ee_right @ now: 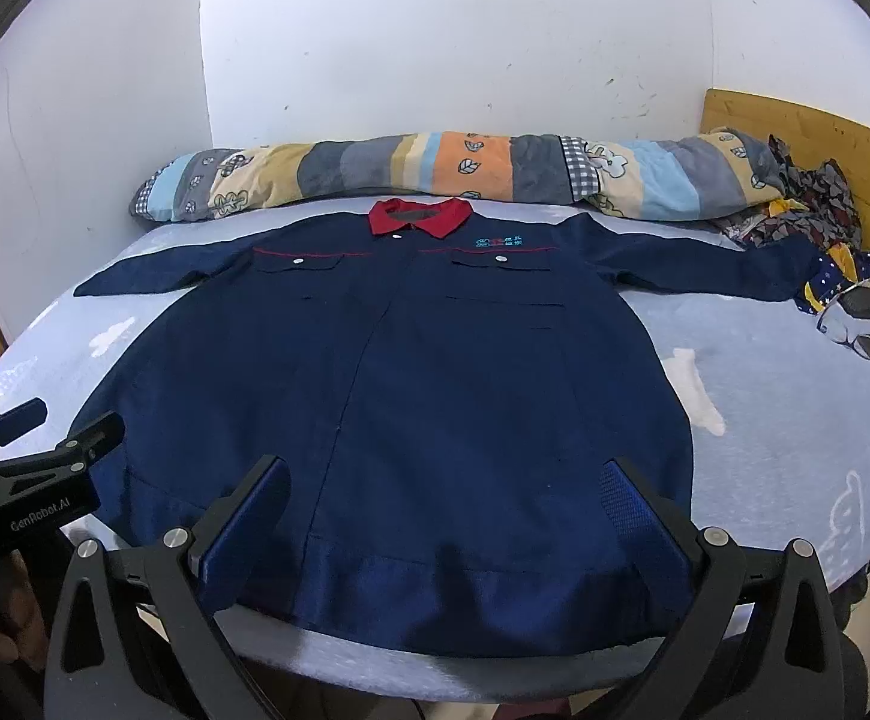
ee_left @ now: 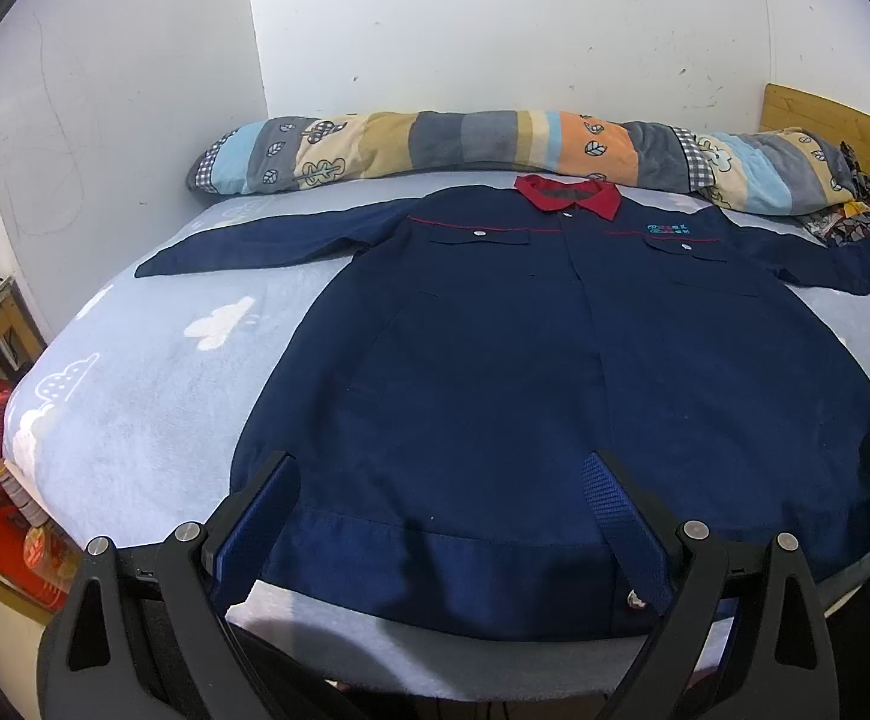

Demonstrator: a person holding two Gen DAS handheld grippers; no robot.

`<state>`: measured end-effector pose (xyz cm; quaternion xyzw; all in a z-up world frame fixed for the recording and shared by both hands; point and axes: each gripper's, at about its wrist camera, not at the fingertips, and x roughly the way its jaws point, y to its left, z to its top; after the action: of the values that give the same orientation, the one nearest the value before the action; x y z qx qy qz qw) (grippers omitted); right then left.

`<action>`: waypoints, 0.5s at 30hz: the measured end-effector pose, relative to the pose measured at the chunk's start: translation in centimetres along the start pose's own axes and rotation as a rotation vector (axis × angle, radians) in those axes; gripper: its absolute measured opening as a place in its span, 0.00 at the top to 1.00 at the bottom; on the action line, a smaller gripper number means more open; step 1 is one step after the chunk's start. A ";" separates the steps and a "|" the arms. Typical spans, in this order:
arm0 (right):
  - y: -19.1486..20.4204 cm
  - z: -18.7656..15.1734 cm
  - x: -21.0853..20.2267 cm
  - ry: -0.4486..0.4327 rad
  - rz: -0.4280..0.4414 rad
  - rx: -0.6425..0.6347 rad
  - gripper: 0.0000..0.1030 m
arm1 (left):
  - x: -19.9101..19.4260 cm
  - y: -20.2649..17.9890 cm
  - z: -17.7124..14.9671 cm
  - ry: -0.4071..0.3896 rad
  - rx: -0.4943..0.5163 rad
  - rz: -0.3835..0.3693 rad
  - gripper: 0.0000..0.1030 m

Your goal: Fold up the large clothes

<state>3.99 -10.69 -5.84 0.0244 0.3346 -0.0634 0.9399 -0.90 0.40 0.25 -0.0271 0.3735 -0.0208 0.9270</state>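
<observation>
Jacket (ee_left: 495,360) lies flat mid-frame, sleeves spread for folding, while left gripper (ee_left: 444,516) and right gripper (ee_right: 444,516) hover spread apart above its hem, empty.

Jacket (ee_left: 495,360) on bed (ee_left: 135,396), quilt (ee_left: 435,141) behind.

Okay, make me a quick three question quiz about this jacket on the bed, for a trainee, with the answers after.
1. True or false: the navy jacket lies front up with both sleeves spread out.
2. What colour is the collar? A green, B red, C white.
3. Fill in: both the left gripper and the right gripper hover over the jacket's ____ edge, fingers apart.

Key: 1 true. 2 B. 3 bottom (hem); neither holds cloth, and the rolled blanket lies beyond the collar.
</observation>
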 end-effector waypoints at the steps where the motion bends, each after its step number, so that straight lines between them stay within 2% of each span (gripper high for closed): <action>1: 0.0 0.0 0.0 0.001 0.000 -0.002 0.00 | 0.0 0.0 0.0 -0.003 0.000 -0.001 0.07; 15: 0.1 0.1 -0.7 0.000 -0.023 -0.013 0.00 | -0.2 -0.1 -0.4 -0.082 0.037 0.028 0.07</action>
<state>3.48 -10.49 -5.34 0.0147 0.3354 -0.0720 0.9392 -1.36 0.30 0.12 -0.0055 0.3353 -0.0134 0.9420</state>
